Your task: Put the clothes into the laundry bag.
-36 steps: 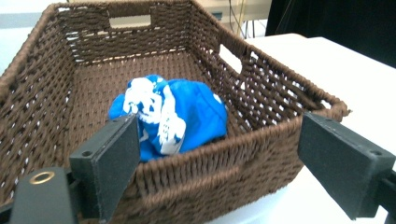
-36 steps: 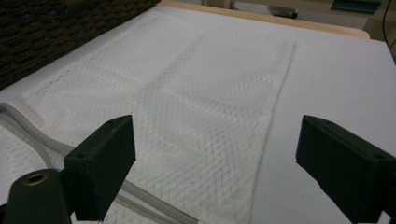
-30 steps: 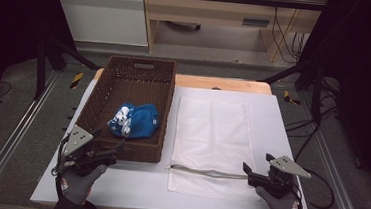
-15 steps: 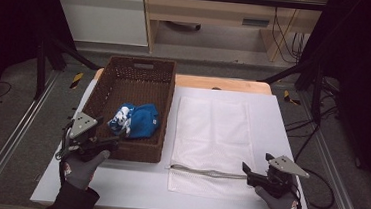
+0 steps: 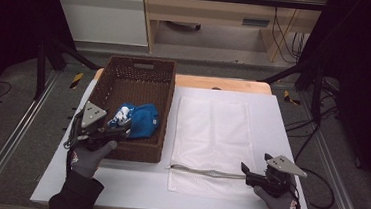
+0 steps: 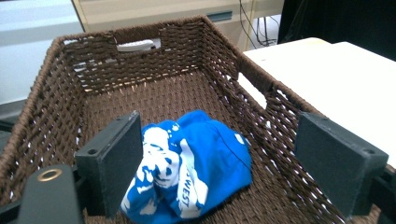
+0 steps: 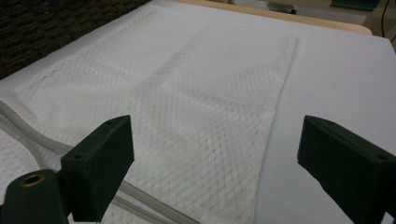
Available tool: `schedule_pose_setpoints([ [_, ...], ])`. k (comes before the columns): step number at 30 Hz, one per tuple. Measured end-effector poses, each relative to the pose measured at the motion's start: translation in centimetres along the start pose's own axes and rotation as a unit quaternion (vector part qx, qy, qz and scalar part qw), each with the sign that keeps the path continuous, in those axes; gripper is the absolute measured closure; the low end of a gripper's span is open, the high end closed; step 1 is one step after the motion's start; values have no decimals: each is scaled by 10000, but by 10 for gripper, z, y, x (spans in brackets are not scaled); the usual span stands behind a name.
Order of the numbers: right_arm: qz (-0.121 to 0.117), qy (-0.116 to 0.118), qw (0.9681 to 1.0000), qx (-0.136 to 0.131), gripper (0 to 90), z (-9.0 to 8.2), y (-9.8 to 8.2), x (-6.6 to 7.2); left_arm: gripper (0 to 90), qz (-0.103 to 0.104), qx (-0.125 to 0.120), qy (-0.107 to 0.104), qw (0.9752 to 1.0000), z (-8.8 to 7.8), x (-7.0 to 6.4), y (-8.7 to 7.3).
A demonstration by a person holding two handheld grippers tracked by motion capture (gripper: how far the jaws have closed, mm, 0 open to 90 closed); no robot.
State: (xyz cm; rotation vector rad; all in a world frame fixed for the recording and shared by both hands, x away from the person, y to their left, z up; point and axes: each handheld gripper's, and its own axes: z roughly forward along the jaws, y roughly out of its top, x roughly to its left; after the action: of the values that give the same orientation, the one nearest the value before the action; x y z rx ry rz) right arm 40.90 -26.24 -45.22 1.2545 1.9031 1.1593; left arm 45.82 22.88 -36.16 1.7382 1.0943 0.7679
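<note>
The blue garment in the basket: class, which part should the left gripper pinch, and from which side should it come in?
Pinch the raised, bunched fold at the top of the blue garment, coming straight down from above. It lies crumpled low on the floor of the wicker basket, whose tall walls likely block a sideways approach. The left gripper is open, jaws either side of the heap.

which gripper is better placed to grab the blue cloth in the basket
Left. The left gripper is open at the basket with the blue cloth between its jaws. The right gripper is open over the white mesh bag, away from the basket.
</note>
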Motion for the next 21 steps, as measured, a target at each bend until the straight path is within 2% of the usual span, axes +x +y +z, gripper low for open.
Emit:
schedule_pose_setpoints([
  [4, -39, -3, 10000, 24, 110, 2, -1, 1, 159, -42, 23, 23, 10000, 5, 2, 4],
  [6, -33, -3, 10000, 29, 110, 3, -1, 2, 155, 9, 53, 52, 10000, 7, 2, 6],
  [13, -61, -2, 10000, 41, 109, 5, -1, 3, 148, 18, 248, 201, 9995, 17, 10, 17],
  [18, -73, -9, 10000, 42, 108, 5, -1, 3, 144, 100, 358, 241, 9990, 21, 15, 24],
  [21, -72, -13, 10000, 60, 108, 5, -1, 3, 140, 81, 465, 227, 9986, 29, 19, 27],
])
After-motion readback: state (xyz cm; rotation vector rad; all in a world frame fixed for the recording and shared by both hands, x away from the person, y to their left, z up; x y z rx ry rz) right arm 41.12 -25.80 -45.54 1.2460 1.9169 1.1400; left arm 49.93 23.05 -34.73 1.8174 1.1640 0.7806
